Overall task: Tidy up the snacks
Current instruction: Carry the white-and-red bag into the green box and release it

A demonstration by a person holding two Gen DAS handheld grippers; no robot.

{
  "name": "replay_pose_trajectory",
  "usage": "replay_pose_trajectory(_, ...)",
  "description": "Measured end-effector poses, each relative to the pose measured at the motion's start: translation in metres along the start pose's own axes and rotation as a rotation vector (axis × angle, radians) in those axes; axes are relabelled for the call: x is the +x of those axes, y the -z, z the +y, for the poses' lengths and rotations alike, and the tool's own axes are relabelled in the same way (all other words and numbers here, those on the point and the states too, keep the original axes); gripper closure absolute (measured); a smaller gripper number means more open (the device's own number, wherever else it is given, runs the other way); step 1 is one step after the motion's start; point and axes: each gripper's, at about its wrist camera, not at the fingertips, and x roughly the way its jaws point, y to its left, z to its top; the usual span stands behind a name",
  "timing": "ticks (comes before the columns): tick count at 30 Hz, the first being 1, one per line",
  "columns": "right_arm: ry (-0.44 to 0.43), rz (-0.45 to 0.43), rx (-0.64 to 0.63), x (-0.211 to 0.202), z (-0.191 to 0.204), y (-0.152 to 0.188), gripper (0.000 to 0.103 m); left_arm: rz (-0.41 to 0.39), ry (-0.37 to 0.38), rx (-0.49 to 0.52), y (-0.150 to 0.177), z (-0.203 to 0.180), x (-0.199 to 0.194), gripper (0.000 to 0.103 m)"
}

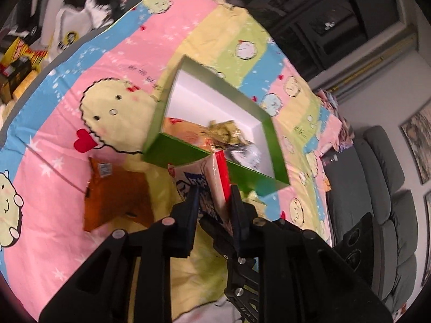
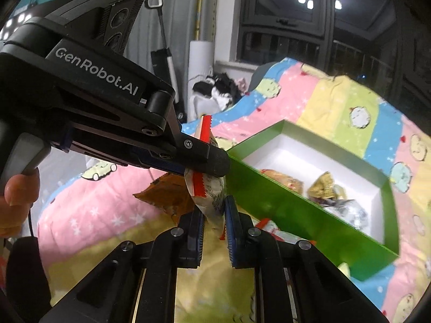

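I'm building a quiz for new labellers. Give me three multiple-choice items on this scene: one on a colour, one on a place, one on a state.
1. The inside of the green cardboard box is: A white; B black; C red.
2. Where is the flat orange-brown snack packet? A inside the box; B on the cartoon-print bedsheet outside the box; C on the sofa.
3. The white snack packet with a red sealed edge is: A lying in the box; B pinched by the left gripper; C flat on the sheet.
Key: A, the inner walls show white; B, it lies beside the box; B, both fingers press its sides.
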Motion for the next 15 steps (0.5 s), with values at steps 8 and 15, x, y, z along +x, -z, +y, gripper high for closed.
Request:
replay_pose_trajectory(8, 0.080, -0.078, -0.018, -0.038, -0.009, -0.015, 0.087, -0.035, 0.030, 0.108, -0.003, -0.046, -0.015, 0.082)
replay_pose_trajectory(15, 0.137, -0.121, 0.013, -0.048, -0.035, -0.027, 0.087, -0.035, 0.057, 0.170, -0.020, -0.073, -0.005, 0.081)
